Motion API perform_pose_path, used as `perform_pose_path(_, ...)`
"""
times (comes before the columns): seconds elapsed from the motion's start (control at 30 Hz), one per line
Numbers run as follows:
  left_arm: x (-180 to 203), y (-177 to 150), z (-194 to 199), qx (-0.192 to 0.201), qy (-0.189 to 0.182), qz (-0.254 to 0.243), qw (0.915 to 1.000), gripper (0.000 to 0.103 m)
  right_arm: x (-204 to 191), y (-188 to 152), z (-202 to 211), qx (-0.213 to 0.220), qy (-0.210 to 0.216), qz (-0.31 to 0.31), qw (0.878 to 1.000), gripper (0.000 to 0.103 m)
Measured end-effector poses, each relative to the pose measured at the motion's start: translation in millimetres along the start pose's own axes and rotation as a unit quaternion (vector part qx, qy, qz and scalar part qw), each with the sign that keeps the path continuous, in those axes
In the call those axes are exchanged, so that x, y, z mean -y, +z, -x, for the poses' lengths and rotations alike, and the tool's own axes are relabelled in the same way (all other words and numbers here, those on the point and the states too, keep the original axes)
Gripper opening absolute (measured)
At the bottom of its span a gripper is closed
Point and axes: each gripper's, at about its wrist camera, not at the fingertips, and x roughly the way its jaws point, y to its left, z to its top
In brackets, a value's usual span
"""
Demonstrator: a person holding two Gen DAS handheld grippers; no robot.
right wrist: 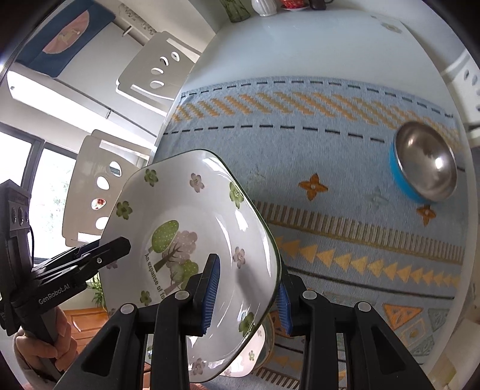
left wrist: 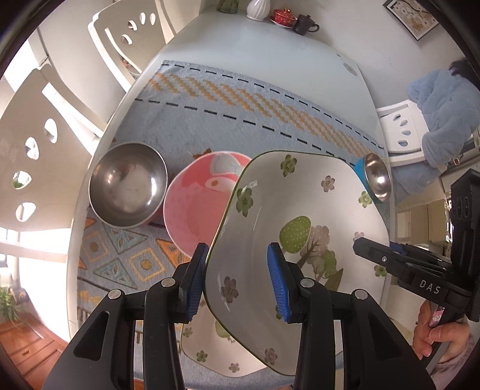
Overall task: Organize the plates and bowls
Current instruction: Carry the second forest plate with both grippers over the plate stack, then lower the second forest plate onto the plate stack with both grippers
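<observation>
A square white plate with a green tree and flowers (left wrist: 300, 210) hangs tilted above the table, held from both sides. My left gripper (left wrist: 238, 261) is shut on its left rim, one blue pad inside and one outside. My right gripper (right wrist: 247, 279) is shut on the opposite rim of the same plate (right wrist: 192, 222). Each gripper shows in the other's view: the right one (left wrist: 364, 246) and the left one (right wrist: 123, 243). A second flowered plate (left wrist: 210, 357) lies on the mat underneath and also peeks out in the right wrist view (right wrist: 255, 351).
A steel bowl (left wrist: 129, 186) and a pink cartoon bowl (left wrist: 192, 210) sit left of the held plate. A blue-sided steel bowl (right wrist: 426, 168) stands at the mat's right. A blue patterned mat (right wrist: 330, 156) covers the white table. Chairs (left wrist: 126, 36) line the left; a vase (left wrist: 258, 9) and tea set stand at the far end.
</observation>
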Motion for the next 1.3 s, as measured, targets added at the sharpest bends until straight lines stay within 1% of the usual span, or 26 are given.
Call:
perform_pose_path(0.47,-13,-28,-6,-0.016,-0.007,-0.014,0.9997,0.036,-9,-29,-3,0.003,-0.006,-0.013,1.0,0.034)
perform_pose_path(0.77,-24,-43,-19,-0.037,-0.013,-0.018,0.9991,0.036,-15,-40,-11,-0.005,-0.023,-0.017,1.0,0.034)
perform_pose_path(0.93,-30,-51,-23,-0.046,-0.017,-0.023,0.9985,0.036,-16,-49,-20,-0.016,-0.027,-0.021,0.999,0.034)
perform_pose_path(1.13,-39,-62,-38,-0.069,-0.021,-0.029,0.997,0.036,-17,-63,-37,-0.037,-0.036,-0.03,0.998,0.034)
perform_pose_path(1.23,-43,-70,-43,-0.083,-0.036,-0.029,0.9955,0.037,-15,-72,-48,-0.05,-0.047,-0.034,0.997,0.034)
perform_pose_path(1.3,-44,-75,-47,-0.086,-0.036,-0.034,0.995,0.037,-11,-79,-54,-0.061,-0.04,-0.044,0.996,0.034)
